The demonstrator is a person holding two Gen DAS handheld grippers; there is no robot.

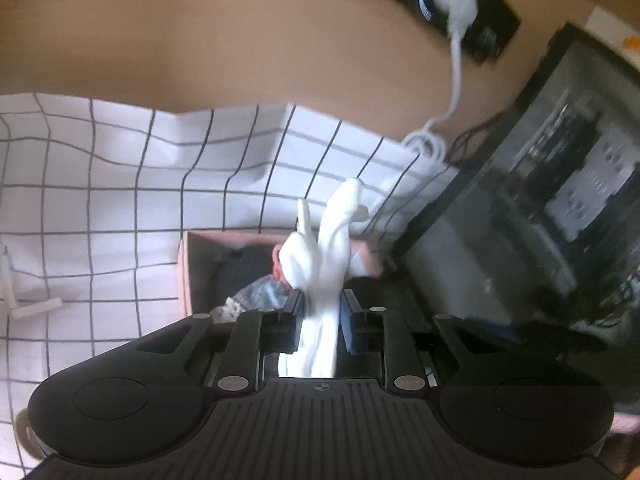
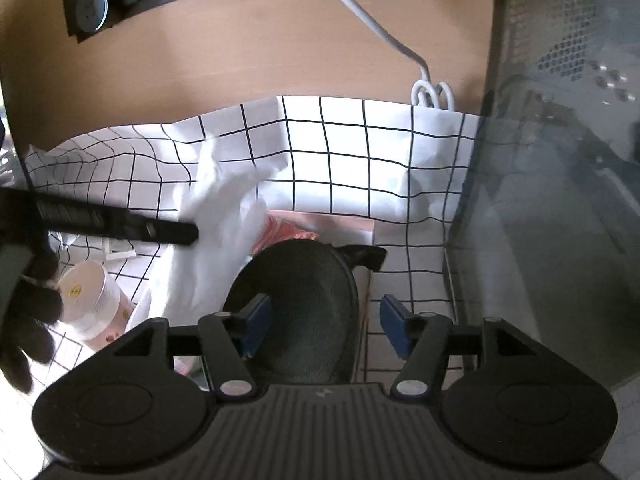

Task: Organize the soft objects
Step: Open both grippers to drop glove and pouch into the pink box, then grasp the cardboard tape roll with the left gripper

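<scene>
A white glove [image 1: 332, 240] sticks up from between the blue pads of my left gripper [image 1: 320, 300], which is shut on it just over a pink box [image 1: 186, 272]. Inside the box lie dark, blue-grey and pink soft things. In the right wrist view the left gripper [image 2: 188, 234] comes in from the left with the glove [image 2: 216, 216] hanging at its tip. My right gripper [image 2: 325, 312] stands open above the pink box [image 2: 340, 224]. A dark oval padded thing [image 2: 304, 292] lies between its fingers; the right pad is clear of it.
A white cloth with a black grid [image 1: 100, 184] covers the table. A dark computer case [image 2: 560, 200] stands close on the right. A power strip [image 1: 472, 8] with a white plug and cable lies behind. A white cup [image 2: 92, 300] and a dark-gloved hand [image 2: 28, 312] are at the left.
</scene>
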